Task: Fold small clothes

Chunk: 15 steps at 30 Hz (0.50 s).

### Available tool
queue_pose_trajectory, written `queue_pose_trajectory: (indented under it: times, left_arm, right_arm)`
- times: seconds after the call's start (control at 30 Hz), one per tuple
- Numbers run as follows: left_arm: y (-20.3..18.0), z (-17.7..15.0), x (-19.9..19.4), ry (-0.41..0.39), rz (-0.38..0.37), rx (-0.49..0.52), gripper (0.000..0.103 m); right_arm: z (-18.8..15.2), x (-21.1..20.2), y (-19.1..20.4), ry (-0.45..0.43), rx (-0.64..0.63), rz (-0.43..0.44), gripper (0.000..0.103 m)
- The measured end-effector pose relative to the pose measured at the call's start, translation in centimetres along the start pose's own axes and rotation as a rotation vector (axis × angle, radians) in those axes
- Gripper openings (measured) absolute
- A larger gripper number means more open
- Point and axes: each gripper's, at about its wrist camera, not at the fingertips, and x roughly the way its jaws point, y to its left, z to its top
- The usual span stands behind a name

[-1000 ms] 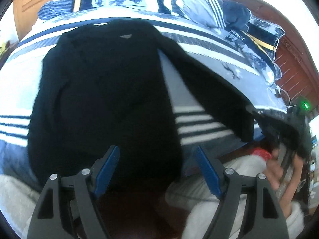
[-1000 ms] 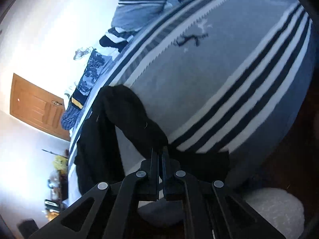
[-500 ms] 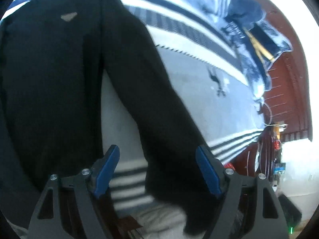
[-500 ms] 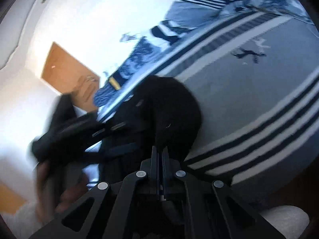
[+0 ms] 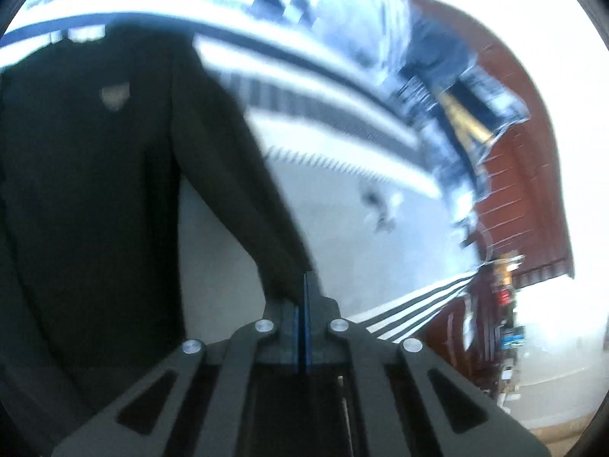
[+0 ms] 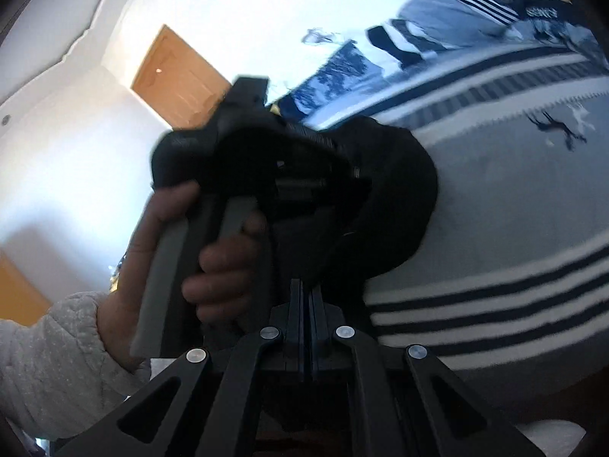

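We see a striped grey-and-white bedspread [image 5: 342, 198], patterned blue pillows [image 6: 338, 68] at its head, a red-brown headboard [image 5: 529, 190] and an orange door [image 6: 179, 83].

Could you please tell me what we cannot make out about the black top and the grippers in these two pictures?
- Left wrist view: the black top runs off the left and bottom edges, so its hem is cut off; its chest logo is blurred.
- Left wrist view: the sleeve end is hidden inside the shut left gripper.
- Right wrist view: the person's left hand and its tool hide the top's body; the cloth at the right gripper is a dark blur.
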Motion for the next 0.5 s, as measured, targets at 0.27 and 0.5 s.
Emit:
queue_pose_trajectory:
  times: [0.27, 0.5]
  left_arm:
    - [8.7, -0.5, -7.9, -0.061, 0.039, -0.092, 0.001]
    - [21.6, -4.1, -8.3, -0.07, 0.221, -0.26, 0.002]
  right_arm:
    - [1.9, 2.4, 6.8, 0.031, -0.024, 0.149, 0.003]
    - [-4.1, 15.0, 8.0, 0.395, 0.081, 0.213, 0.014]
